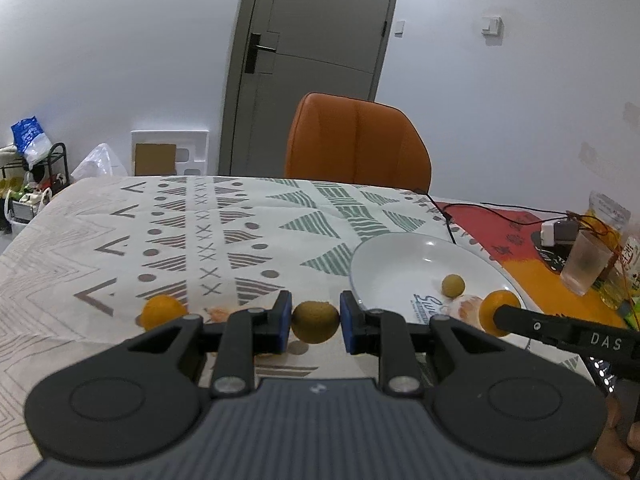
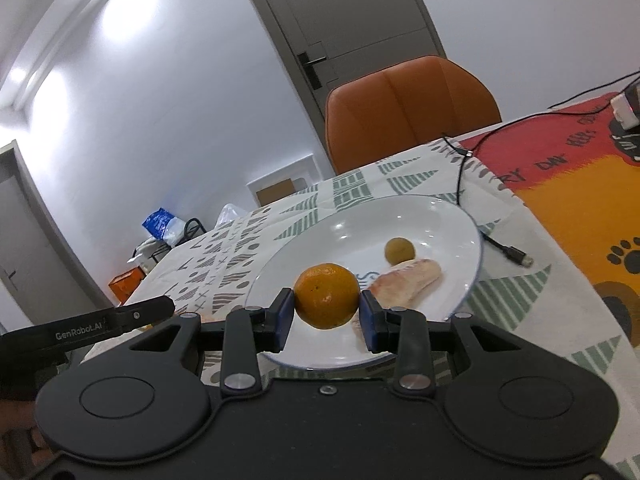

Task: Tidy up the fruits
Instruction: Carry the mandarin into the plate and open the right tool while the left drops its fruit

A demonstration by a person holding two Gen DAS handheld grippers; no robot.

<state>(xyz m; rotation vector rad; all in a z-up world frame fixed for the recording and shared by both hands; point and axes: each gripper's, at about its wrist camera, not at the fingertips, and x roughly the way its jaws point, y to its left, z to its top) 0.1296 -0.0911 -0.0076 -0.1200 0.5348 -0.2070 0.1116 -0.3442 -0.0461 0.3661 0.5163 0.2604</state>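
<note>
Left gripper (image 1: 315, 322): jaws clenched on a yellow-green fruit (image 1: 315, 321), lifted off the patterned desk (image 1: 120, 248) just left of the plate's rim; its shadow lies on the cloth beneath.
Right gripper (image 2: 327, 307): jaws clenched on an orange (image 2: 326, 295), held over the near part of the white plate (image 2: 304, 248), not yet set down.
Plate contents: a small green fruit (image 2: 399, 250) and a peeled pale segment (image 2: 408, 280) lie on the plate, just beside each other.
Still on the desk: a second orange (image 1: 162, 312) sits on the cloth to the left of the left gripper, well apart from the plate; something pale and orange-tinted lies beside it, too hidden to name.
Progress: seemingly past the middle. Two pieces are on the plate, two are in hand near it, one is untouched.
Left to do: likely release both held fruits onto the plate, then fetch the second orange.
</note>
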